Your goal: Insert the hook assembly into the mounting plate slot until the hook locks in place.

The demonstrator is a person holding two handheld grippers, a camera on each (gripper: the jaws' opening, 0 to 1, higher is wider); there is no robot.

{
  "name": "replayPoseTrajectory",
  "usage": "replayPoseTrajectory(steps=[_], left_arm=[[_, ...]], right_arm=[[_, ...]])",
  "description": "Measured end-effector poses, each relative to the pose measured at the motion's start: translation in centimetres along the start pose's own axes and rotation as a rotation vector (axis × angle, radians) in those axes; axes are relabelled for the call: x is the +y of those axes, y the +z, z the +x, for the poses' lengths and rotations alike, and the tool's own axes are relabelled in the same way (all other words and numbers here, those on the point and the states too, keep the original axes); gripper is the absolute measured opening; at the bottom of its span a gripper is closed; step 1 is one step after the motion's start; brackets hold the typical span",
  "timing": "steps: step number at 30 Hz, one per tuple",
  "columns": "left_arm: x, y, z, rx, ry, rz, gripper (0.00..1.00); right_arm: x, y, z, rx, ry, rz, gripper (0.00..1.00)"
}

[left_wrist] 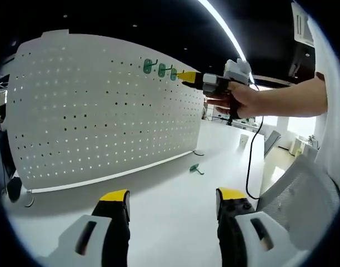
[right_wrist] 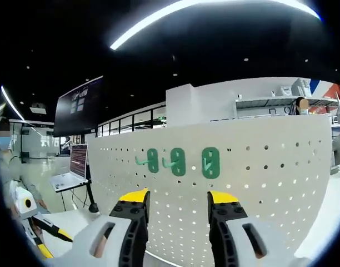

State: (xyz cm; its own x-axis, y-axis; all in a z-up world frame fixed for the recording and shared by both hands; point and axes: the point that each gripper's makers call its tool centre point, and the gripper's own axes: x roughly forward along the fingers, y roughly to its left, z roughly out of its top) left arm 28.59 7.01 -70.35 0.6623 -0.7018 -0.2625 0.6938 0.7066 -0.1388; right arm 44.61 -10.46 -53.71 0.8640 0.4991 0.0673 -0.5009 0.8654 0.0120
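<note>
Pegboard (left_wrist: 98,111): one, white, standing upright on the table
Green hooks on the pegboard: three, in a row near its top edge (right_wrist: 153,160) (right_wrist: 177,162) (right_wrist: 210,162)
Green hook on the table (left_wrist: 196,168): one, lying loose
Laptop (right_wrist: 73,168): one

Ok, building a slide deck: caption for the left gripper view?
Right gripper held at three green hooks on the white pegboard; a spare hook lies on the table.
</note>
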Motion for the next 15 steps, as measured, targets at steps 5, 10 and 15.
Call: replayPoseTrajectory(steps=[5, 10, 15], left_arm=[[0.2, 0.0, 0.0, -0.002, 0.003, -0.005, 0.65], [0.3, 0.1, -0.1, -0.007, 0.009, -0.01, 0.65], [0.3, 0.1, -0.1, -0.007, 0.011, -0.01, 0.65]], right_arm=[[1.0, -0.9, -1.0, 0.017, 0.034, -0.036, 0.42], [1.9, -2.3, -2.2, 0.057, 0.064, -0.072, 0.46], [2.8, -4.1, -4.0, 0.103, 0.092, -0.099, 0.47]])
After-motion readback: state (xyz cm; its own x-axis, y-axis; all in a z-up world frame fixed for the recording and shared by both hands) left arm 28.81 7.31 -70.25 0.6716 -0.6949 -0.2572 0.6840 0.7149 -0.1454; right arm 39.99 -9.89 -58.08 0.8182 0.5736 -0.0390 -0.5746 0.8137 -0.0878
